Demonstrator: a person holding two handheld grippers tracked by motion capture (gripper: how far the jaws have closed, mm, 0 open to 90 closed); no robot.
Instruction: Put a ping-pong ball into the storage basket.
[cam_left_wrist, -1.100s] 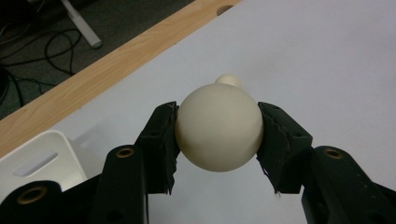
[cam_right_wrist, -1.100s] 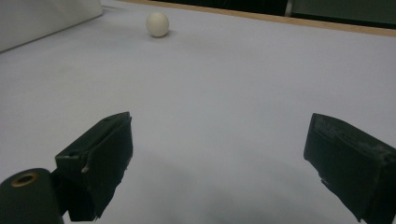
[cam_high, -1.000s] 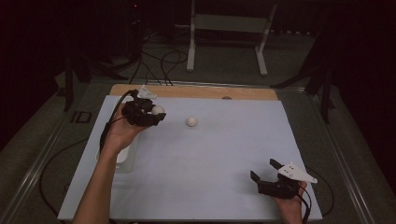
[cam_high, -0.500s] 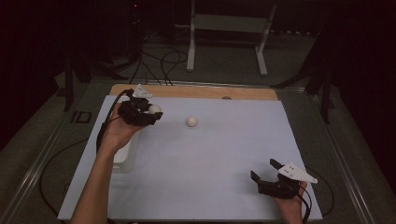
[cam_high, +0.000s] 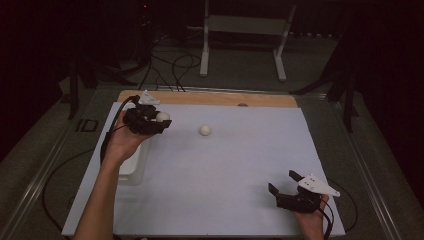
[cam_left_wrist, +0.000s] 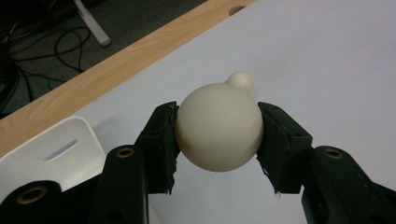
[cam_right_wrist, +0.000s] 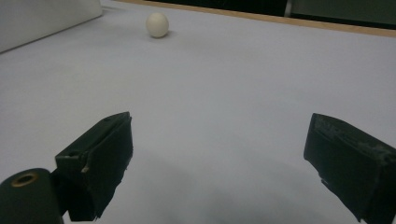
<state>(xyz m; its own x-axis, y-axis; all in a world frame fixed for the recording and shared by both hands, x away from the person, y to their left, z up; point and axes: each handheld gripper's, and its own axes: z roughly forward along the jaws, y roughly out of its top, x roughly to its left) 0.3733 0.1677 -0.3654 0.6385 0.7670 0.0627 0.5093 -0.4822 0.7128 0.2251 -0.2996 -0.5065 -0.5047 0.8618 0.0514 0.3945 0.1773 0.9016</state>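
My left gripper (cam_high: 161, 119) (cam_left_wrist: 218, 128) is shut on a cream white ball (cam_high: 162, 116) (cam_left_wrist: 218, 127), held above the white sheet near its far left corner. Both black pads press on the ball's sides. A second cream ball (cam_high: 205, 130) (cam_left_wrist: 241, 80) (cam_right_wrist: 157, 24) lies loose on the sheet to the right of the held one. Low at the near right of the table, my right gripper (cam_high: 284, 183) (cam_right_wrist: 219, 158) stands open, and bare sheet lies between its fingers.
A white bin (cam_high: 131, 162) (cam_left_wrist: 56, 144) sits on the left side of the sheet, under the person's left wrist. The table's wooden far edge (cam_high: 220, 98) has a small hole near its middle. Cables and a metal stand lie on the floor beyond.
The left hand has drifted slightly left and toward the bin with the ball in its grip. The right gripper and the loose ball have stayed where they were.
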